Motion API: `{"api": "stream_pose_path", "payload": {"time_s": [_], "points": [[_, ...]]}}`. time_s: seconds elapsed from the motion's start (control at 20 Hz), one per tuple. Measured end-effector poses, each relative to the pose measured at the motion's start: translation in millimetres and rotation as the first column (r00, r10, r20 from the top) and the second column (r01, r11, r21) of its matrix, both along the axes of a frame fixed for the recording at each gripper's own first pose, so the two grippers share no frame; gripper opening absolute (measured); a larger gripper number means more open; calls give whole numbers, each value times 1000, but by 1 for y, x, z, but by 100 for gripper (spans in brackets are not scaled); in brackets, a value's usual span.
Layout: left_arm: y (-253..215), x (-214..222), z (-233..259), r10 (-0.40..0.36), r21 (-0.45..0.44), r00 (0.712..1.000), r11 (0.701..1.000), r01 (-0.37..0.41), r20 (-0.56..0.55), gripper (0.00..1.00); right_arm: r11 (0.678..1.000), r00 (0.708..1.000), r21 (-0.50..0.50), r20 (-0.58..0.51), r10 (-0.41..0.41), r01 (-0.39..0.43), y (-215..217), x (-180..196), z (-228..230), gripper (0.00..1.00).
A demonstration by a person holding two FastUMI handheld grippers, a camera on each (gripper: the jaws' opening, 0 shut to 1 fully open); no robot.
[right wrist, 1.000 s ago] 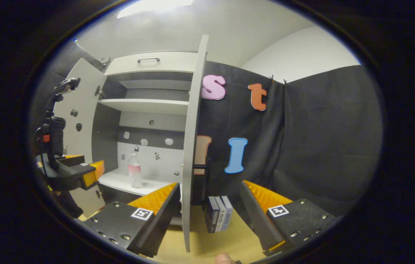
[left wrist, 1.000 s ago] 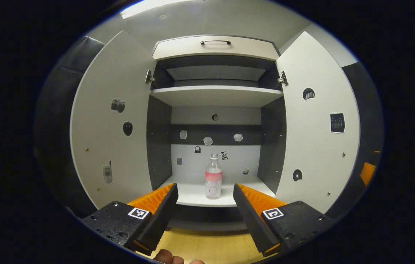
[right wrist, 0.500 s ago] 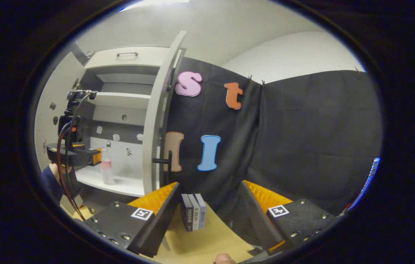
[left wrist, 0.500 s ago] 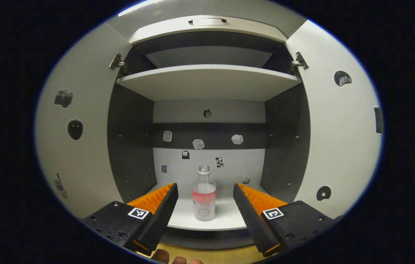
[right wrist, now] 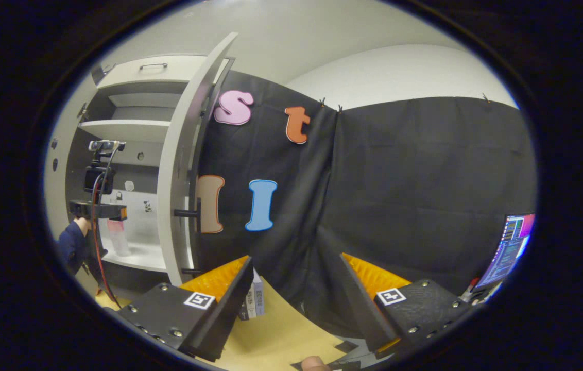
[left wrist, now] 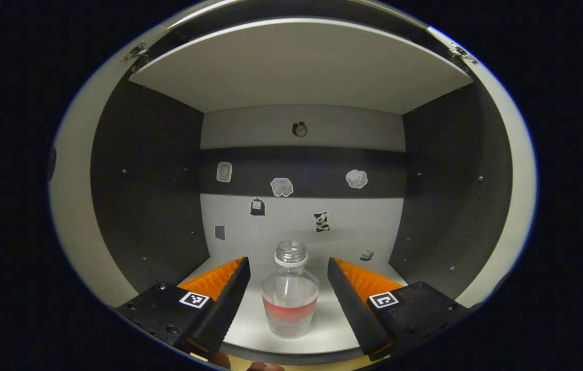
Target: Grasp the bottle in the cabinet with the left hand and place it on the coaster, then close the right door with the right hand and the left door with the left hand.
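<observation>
A clear, capless bottle [left wrist: 290, 296] with a red label band stands upright on the cabinet's white lower shelf [left wrist: 338, 330]. In the left gripper view my left gripper [left wrist: 287, 264] is open, one finger on each side of the bottle and gaps showing on both sides. The right gripper view shows that same left gripper [right wrist: 100, 210] reaching into the cabinet just above the bottle [right wrist: 118, 241]. My right gripper [right wrist: 296, 260] is open and holds nothing, in front of the black cloth wall, right of the open right door [right wrist: 177, 170].
The right door's dark handle [right wrist: 188, 212] sticks out toward the cloth. An upper shelf [left wrist: 296, 67] hangs above the bottle, with dark side walls close on both sides. A few books [right wrist: 252, 303] stand on the wooden table [right wrist: 281, 340]. A monitor [right wrist: 508, 247] glows at far right.
My left gripper has pushed forward into the cabinet until the bottle sits between its fingers. My right gripper has swung rightward, away from the cabinet; both stayed open.
</observation>
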State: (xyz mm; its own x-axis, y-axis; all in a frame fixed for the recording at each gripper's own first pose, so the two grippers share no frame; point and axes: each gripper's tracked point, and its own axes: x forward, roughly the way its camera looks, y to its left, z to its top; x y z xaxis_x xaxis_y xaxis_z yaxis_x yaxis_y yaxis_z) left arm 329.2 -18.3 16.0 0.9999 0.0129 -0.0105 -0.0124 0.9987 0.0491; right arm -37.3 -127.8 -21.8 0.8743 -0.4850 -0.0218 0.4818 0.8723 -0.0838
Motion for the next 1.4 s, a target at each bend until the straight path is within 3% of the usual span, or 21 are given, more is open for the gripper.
{"api": "stream_pose_path", "payload": {"time_s": [0.25,0.3,0.35,0.55,1.0,1.05,1.1,1.15,1.2,1.4], "points": [[-3,14,-37,-13,-69,991,998,4,-136,97,1000,1000,-21,-8,17,-17,13,2,-1,98],[-3,20,-41,-18,-80,991,997,7,-134,95,1000,1000,-22,-5,21,-21,13,2,-1,98],[-2,12,-36,-27,-83,993,996,18,-115,81,999,1000,-20,-4,24,-25,14,3,0,98],[-6,-13,-37,-78,-73,992,995,71,-103,79,999,999,-4,4,50,-50,14,9,-1,99],[-11,-140,-53,-267,-98,963,960,264,-25,78,980,980,10,9,199,-199,28,13,-9,98],[-9,-153,-61,-284,-98,959,955,281,-18,78,975,975,14,10,222,-222,32,13,-9,94],[-6,-166,-72,-296,-96,955,951,293,-20,78,970,970,19,12,241,-241,35,14,-9,98],[-3,-180,-88,-308,-94,951,948,303,-38,78,965,965,24,15,261,-262,39,12,-10,94],[1,-191,-105,-310,-97,949,948,303,-59,78,960,961,27,20,277,-278,41,13,-9,98],[15,-237,-177,-310,-165,938,944,284,-157,79,946,946,31,24,323,-324,46,14,-10,98]]}}
